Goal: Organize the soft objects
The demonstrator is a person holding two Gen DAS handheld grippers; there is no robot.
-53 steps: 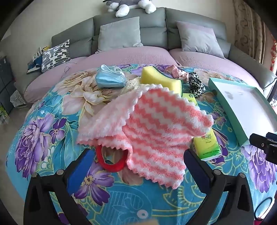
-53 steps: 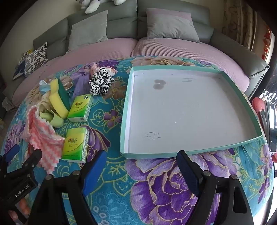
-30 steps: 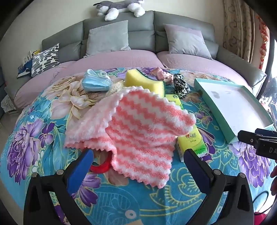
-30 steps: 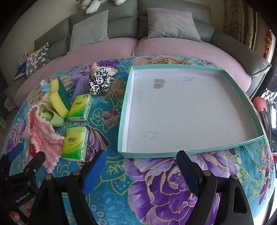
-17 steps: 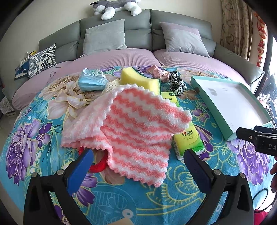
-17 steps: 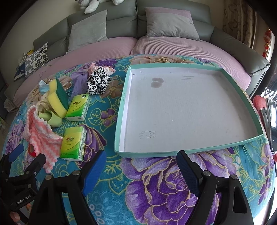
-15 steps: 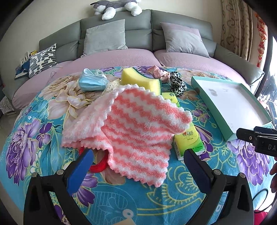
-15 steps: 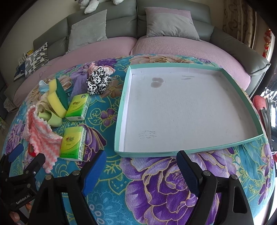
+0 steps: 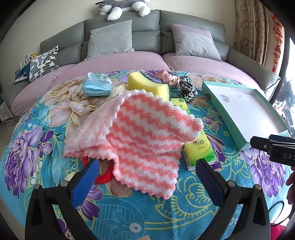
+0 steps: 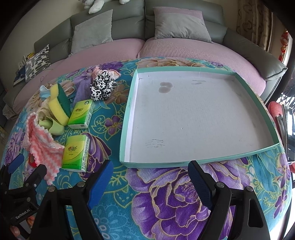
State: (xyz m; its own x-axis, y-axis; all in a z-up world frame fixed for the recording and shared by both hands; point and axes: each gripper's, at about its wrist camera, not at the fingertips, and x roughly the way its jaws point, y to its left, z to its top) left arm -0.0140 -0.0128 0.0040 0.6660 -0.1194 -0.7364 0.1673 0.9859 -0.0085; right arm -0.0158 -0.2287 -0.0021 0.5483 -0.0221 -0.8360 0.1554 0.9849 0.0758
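The left tool (image 9: pixel 147 173) hangs low over the bench with its blue pads spread wide apart, holding nothing. Just beyond its pads lies the pink-and-white striped cloth (image 9: pixel 140 133), rumpled and folded over itself, with a red ring (image 9: pixel 103 175) poking out from under its near left edge by the left pad. To the cloth's right, touching it, sits a green tissue pack (image 9: pixel 200 151); a second green tissue pack (image 9: pixel 179 104) peeks out farther back. Behind the cloth is a yellow sponge (image 9: pixel 147 85) with a green face, and to its left a blue face mask (image 9: pixel 96 86). Farther right are a black-and-white spotted scrunchie (image 9: pixel 188 89) and a pink fabric piece (image 9: pixel 164 77).

The right tool (image 10: pixel 149 172) is likewise spread open and empty, poised over a purple flower on the floral cover (image 10: pixel 166 193) of the bench, just short of the near rim of the teal-edged tray (image 10: pixel 129 103). The tray's white floor carries only a stain and some scribbles. All the soft things lie to the tray's left, well apart from the right tool.

Beyond the bench stands a grey sofa (image 9: pixel 147 22) with a mauve seat cover, grey cushions, and a plush toy (image 9: pixel 121 5) along its top.
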